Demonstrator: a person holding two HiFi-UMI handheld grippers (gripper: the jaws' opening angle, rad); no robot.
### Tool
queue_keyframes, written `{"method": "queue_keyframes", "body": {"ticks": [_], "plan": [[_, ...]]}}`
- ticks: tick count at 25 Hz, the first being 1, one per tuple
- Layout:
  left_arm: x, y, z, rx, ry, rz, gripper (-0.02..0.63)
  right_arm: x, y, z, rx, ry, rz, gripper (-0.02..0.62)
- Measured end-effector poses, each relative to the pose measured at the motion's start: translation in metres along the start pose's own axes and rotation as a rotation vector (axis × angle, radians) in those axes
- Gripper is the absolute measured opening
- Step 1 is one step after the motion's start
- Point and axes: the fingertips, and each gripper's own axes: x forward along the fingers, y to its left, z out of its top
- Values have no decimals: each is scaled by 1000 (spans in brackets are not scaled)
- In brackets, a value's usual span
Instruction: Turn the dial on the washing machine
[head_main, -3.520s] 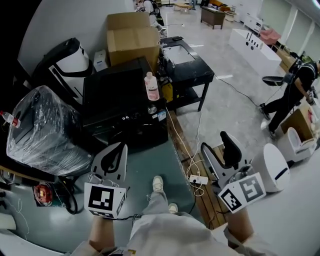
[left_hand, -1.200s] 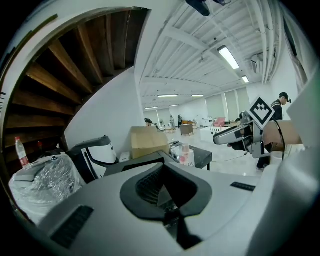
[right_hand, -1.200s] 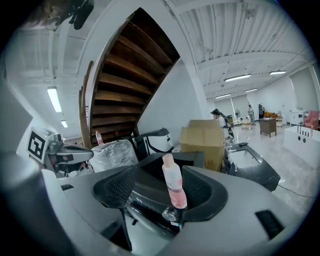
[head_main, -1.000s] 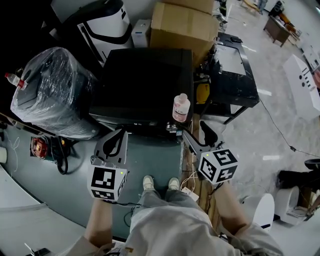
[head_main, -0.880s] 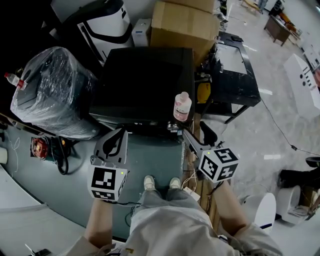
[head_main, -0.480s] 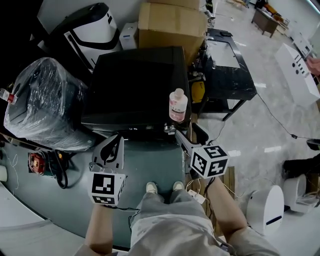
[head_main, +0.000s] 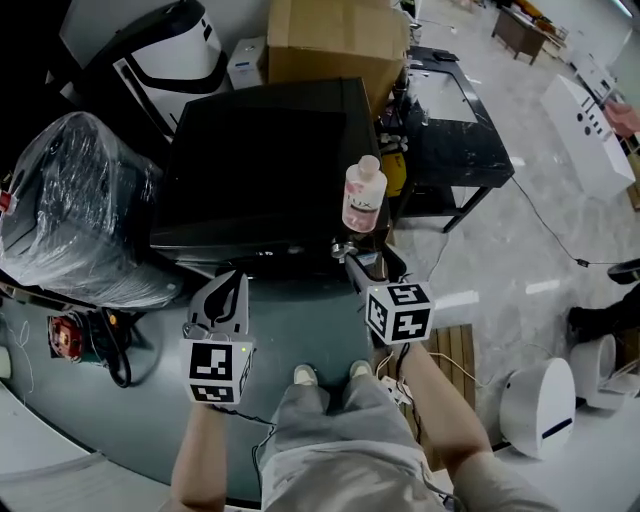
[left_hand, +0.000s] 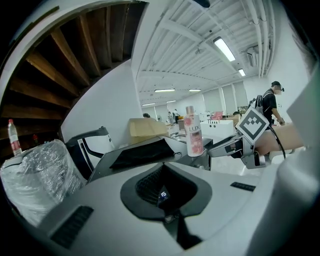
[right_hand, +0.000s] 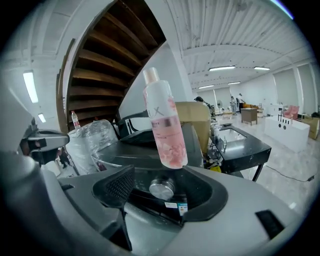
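Note:
A black washing machine (head_main: 260, 160) stands in front of me. Its small silver dial (head_main: 340, 246) is on the front panel near the right corner, below a pink bottle (head_main: 363, 195) standing on the lid. My right gripper (head_main: 347, 258) is at the dial. In the right gripper view the dial (right_hand: 161, 189) lies between the jaws, which are apart and not touching it, under the bottle (right_hand: 165, 127). My left gripper (head_main: 237, 275) hangs before the panel's left part, tips together, holding nothing. From it I see the bottle (left_hand: 192, 132) and the right gripper's marker cube (left_hand: 252, 124).
A plastic-wrapped bundle (head_main: 70, 220) sits left of the machine, with a cardboard box (head_main: 335, 40) and a white-and-black appliance (head_main: 175, 50) behind. At right stands a black table (head_main: 455, 130). A cable coil (head_main: 85, 335), a power strip (head_main: 390, 390) and a white round unit (head_main: 540, 405) lie on the floor.
My right gripper has come in from the lower right to the dial at the machine's front right corner. The left gripper has stayed in about the same place, shut.

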Motion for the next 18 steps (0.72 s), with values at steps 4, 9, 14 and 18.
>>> {"method": "queue_keyframes", "body": {"ticks": [4, 9, 14, 18], "plan": [[9, 2, -17, -8, 1, -14, 18, 19, -3, -20, 33, 16, -10, 304], [20, 5, -37, -27, 14, -29, 18, 44, -4, -44, 91, 60, -18, 304], [28, 10, -51, -28, 18, -33, 18, 64, -11, -53, 200, 44, -39, 304], [29, 13, -61, -39, 34, -42, 18, 76, -10, -60, 233, 50, -49, 304]]}}
